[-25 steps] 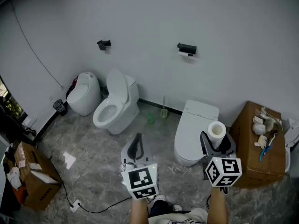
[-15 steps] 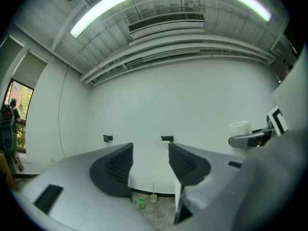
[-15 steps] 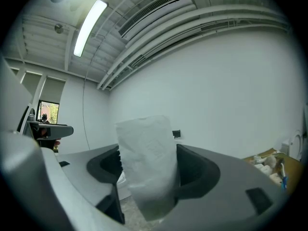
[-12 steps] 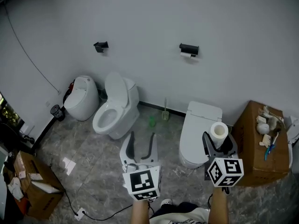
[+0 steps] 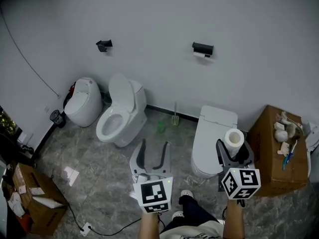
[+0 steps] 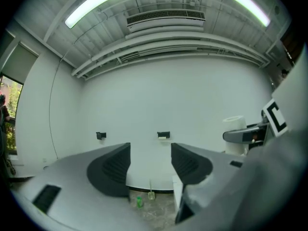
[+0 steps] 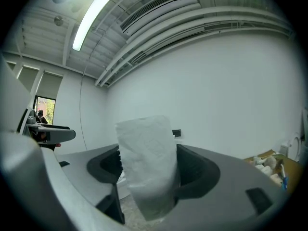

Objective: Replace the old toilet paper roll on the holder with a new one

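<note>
A black paper holder (image 5: 203, 49) hangs on the white wall, with the thin white old roll (image 5: 201, 56) under it. The same holder (image 6: 163, 135) shows small between the jaws in the left gripper view. My right gripper (image 5: 233, 151) is shut on a full new toilet paper roll (image 5: 234, 139), held upright; the roll (image 7: 147, 162) fills the gap between the pads and the holder (image 7: 176, 133) peeks past it. My left gripper (image 5: 153, 152) is open and holds nothing, well short of the wall. Both grippers point level at the wall.
A closed white toilet (image 5: 214, 131) stands below the holder. An open-lid toilet (image 5: 122, 116) and a small one (image 5: 82, 101) stand to its left, under a second wall holder (image 5: 103, 45). A cardboard box (image 5: 269, 158) with clutter sits at right. Boxes (image 5: 30, 195) and a cable lie at left.
The left gripper's jaws went from shut to wide open. Both grippers moved a little forward toward the wall, the right one still gripping the roll.
</note>
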The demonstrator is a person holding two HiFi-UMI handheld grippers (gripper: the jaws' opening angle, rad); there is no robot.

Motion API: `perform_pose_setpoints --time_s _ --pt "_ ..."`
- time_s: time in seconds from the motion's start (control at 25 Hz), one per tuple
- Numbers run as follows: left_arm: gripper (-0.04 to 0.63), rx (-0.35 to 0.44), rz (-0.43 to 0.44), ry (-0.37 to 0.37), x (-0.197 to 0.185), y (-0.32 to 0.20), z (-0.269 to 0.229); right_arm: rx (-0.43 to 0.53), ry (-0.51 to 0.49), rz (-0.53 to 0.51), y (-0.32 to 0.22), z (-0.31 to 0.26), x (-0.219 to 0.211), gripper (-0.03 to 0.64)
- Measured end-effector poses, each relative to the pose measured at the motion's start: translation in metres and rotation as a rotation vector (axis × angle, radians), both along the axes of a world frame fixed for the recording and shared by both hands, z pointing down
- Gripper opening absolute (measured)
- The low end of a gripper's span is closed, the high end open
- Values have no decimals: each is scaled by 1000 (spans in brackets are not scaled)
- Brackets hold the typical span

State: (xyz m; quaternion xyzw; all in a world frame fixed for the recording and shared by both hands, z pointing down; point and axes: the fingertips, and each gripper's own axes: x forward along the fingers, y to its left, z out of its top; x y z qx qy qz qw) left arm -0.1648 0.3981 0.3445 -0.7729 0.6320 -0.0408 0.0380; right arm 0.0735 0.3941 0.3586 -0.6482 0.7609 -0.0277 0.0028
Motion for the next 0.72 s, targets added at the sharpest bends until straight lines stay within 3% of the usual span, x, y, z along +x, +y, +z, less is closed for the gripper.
perform_pose_setpoints --time_s 0.36,0.72 --pt "247 -20 -17 -46 -4 -48 12 -7 -8 -3 -52 8 0 330" --pt "246 3 -20 -33 -14 -135 4 8 -31 -7 -143 4 -11 330"
